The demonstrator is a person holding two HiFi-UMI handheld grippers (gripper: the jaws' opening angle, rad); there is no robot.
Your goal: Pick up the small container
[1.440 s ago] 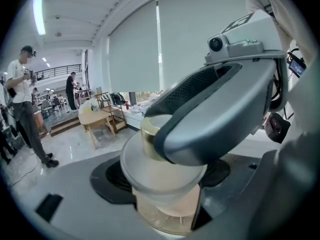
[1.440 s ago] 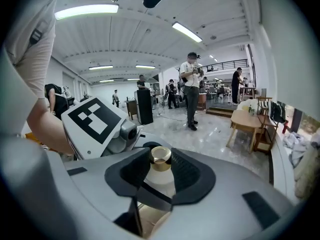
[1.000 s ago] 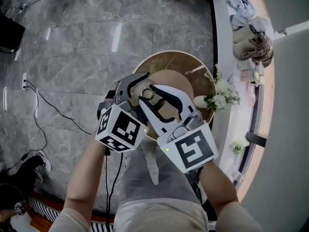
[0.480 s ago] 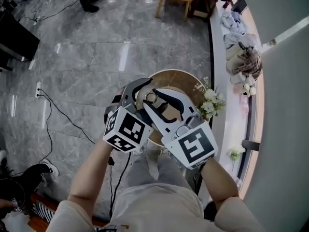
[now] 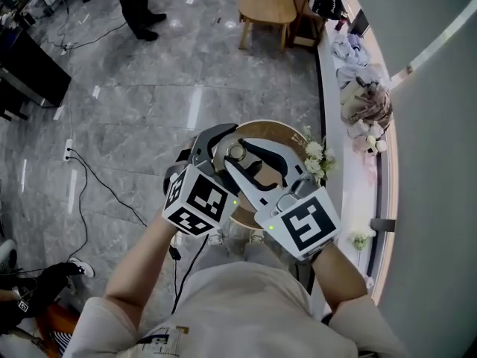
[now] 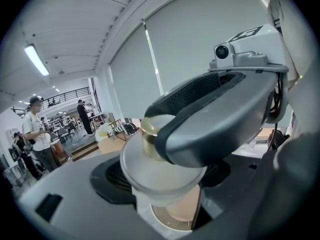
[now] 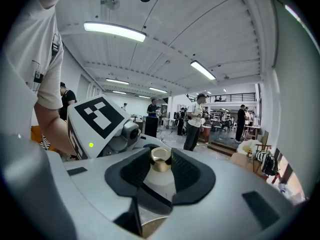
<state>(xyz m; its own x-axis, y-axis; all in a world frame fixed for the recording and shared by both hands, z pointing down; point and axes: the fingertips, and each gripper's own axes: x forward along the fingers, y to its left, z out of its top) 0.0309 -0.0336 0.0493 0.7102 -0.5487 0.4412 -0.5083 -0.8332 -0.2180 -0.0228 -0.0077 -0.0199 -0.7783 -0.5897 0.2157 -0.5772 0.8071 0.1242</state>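
Room: an open hall with a grey marble floor (image 5: 149, 88). A curved white ledge (image 5: 356, 177) ran down the right of the head view, and people stood far off in the background of both gripper views.
Small container (image 5: 237, 152): pale body with a gold cap. It sat at the centre of the head view, held up between the two tools over the counter and not resting on anything.
Right tool (image 7: 161, 176): closed on the small container, with its black pads pressed to either side just below the gold cap.
Left tool (image 6: 167, 184): closed on the same container from the opposite side, at the lower centre of its own view. One jaw of the right tool crossed over the lid.
Round counter (image 5: 279, 131): wooden, below the tools and partly hidden by them, with flowers (image 5: 313, 159) at its right edge.
Step in hand: the lift itself. The container looked already off the counter and carried by both tools together.
Next move: likely calls for both grips to stay even and the two hands to travel as one. Otherwise one tool could twist the container out of the other.
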